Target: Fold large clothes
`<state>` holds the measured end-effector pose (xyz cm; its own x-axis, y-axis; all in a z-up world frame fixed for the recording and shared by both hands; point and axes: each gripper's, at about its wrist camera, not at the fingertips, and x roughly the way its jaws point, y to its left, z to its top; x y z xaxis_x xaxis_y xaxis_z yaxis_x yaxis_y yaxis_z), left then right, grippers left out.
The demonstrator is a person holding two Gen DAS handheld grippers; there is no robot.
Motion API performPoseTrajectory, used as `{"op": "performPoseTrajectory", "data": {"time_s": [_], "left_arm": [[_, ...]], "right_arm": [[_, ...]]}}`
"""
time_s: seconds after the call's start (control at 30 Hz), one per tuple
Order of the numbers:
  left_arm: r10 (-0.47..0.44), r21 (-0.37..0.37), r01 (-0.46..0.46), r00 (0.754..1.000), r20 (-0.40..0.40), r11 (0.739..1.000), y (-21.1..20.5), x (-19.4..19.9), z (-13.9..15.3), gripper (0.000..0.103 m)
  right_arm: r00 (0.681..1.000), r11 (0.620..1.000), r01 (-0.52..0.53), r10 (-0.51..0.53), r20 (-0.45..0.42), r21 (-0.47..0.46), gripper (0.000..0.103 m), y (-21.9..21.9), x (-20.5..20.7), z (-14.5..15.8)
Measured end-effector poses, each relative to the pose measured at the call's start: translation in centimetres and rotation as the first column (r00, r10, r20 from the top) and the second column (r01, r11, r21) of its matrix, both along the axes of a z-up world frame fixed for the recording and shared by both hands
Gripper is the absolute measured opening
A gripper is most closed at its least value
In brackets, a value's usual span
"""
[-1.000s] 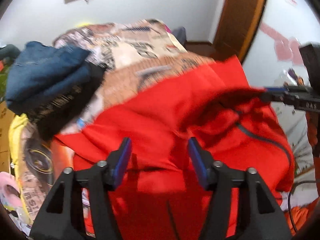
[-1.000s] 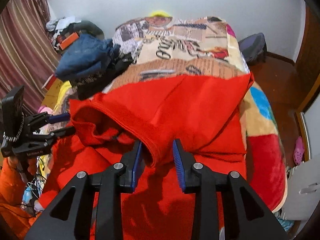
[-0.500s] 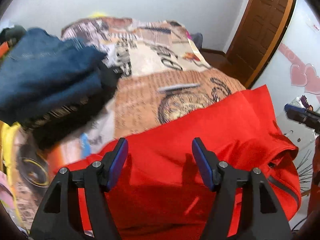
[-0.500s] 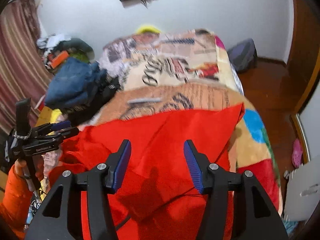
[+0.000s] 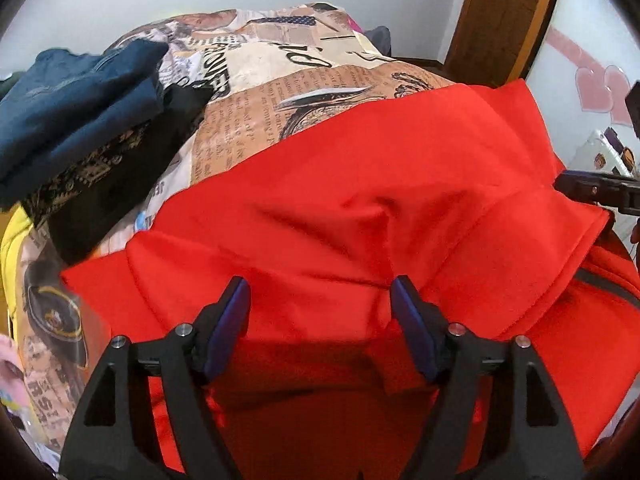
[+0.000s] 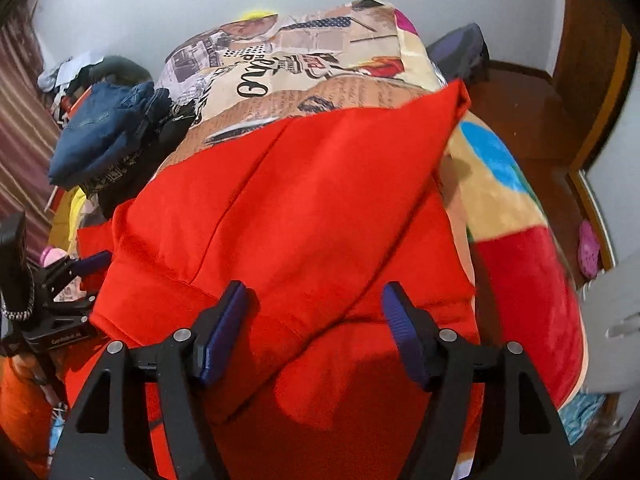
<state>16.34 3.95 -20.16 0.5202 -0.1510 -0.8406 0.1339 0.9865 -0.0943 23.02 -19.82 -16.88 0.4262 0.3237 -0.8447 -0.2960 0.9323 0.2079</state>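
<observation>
The patterned bedspread [image 6: 312, 64] stretches away beyond both pairs of tongs, and on it, directly under and ahead of them, lies the red garment [image 5: 360, 184], its upper layer now folded over the lower one where a second ago a bunched edge was pinched and lifted. Off to the left of the tongs sits a pile of dark blue and black clothes [image 5: 76, 108]. The left gripper [image 5: 320, 324] and right gripper [image 6: 314, 328] are both spreading apart, pads clear of the cloth, so the fold seems released; whether its edges align is hard to judge through the fisheye.
</observation>
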Motion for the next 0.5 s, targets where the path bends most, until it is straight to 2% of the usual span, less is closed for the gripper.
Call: {"op": "performPoseTrajectory", "data": {"time_s": [0.13,0.27,0.37,0.4,0.43,0.5], "left_arm": [[0.055,-0.047,-0.055,0.999,0.001,0.997,1.7,-1.0,1.2,0.072],[0.138,-0.031,-0.136,0.989,0.054,0.990,4.4,-1.8,3.5,0.072],[0.229,-0.025,-0.228,0.969,0.095,0.973,7.3,-1.9,5.1,0.074],[0.259,-0.030,-0.257,0.961,0.102,0.966,8.3,-1.8,5.4,0.077],[0.291,-0.039,-0.289,0.951,0.105,0.957,9.4,-1.7,5.5,0.082],[0.357,-0.070,-0.352,0.929,0.095,0.933,11.4,-1.5,5.4,0.083]], "right_arm": [[1.000,1.000,-0.003,0.003,-0.012,0.017,0.066,-0.9,-0.3,0.5],[0.999,0.998,0.025,-0.027,0.018,0.064,0.066,-1.9,-0.1,2.0],[0.997,0.992,0.063,-0.068,0.048,0.106,0.066,-3.0,0.5,3.1],[0.994,0.990,0.084,-0.091,0.059,0.116,0.066,-3.6,0.8,3.5],[0.993,0.988,0.094,-0.102,0.064,0.120,0.066,-3.8,1.1,3.6],[0.990,0.984,0.118,-0.128,0.063,0.137,0.066,-4.5,1.9,3.7]]}}
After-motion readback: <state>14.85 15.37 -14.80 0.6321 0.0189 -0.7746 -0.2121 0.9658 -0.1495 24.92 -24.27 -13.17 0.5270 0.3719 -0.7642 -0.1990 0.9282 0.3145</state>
